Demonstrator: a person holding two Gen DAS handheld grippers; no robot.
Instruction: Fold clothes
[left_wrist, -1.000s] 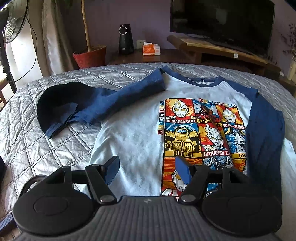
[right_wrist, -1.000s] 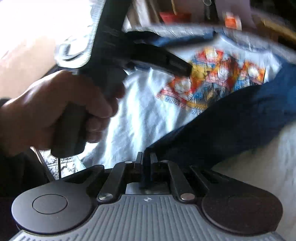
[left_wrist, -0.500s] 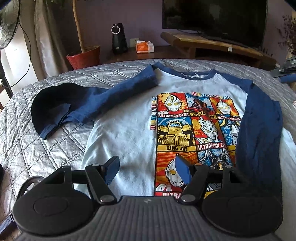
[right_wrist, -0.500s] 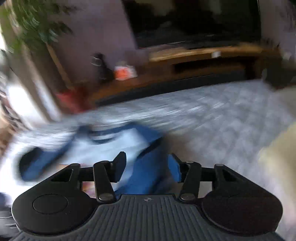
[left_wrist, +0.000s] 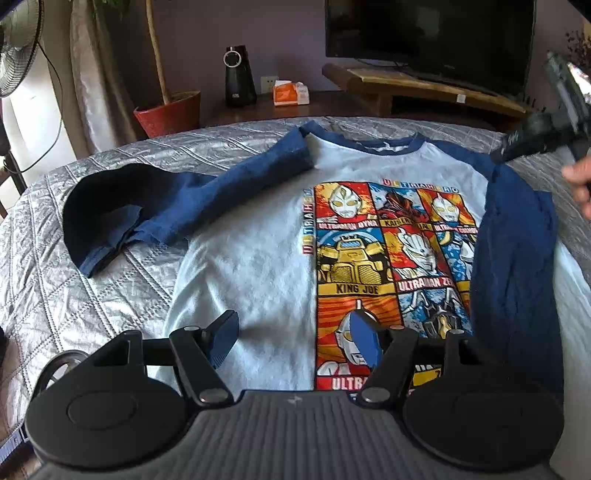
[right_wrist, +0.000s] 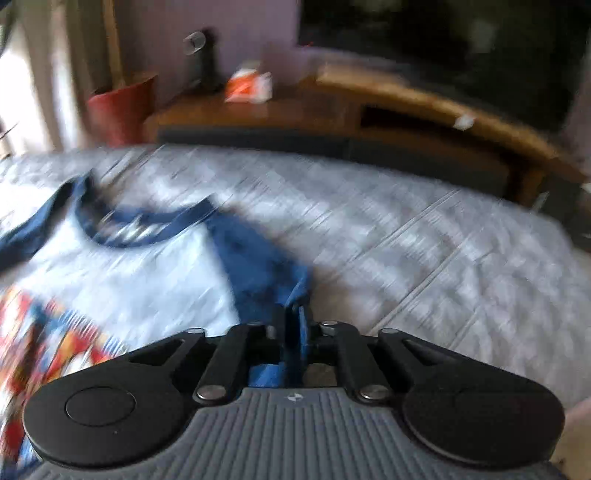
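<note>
A light blue shirt (left_wrist: 255, 266) with navy sleeves and a colourful cartoon print lies face up on a grey quilted bed (left_wrist: 74, 295). Its left sleeve (left_wrist: 177, 206) stretches out to the left; its right sleeve (left_wrist: 513, 266) is folded down over the body. My left gripper (left_wrist: 293, 338) is open and empty above the shirt's lower part. My right gripper (right_wrist: 293, 321) is shut on the navy fabric at the shirt's right shoulder (right_wrist: 258, 273). The right gripper also shows at the right edge of the left wrist view (left_wrist: 535, 138), held by a hand.
Beyond the bed stand a wooden TV bench (left_wrist: 424, 88) with a television (left_wrist: 428, 37), a red plant pot (left_wrist: 168, 112), a black speaker (left_wrist: 240, 79) and a tissue box (left_wrist: 290, 94). A fan (left_wrist: 16, 48) stands at the far left.
My right gripper let go of the sleeve end, opened, swung to the shirt's right shoulder and shut on the navy fabric there. The left gripper stayed open, drifting slightly.
</note>
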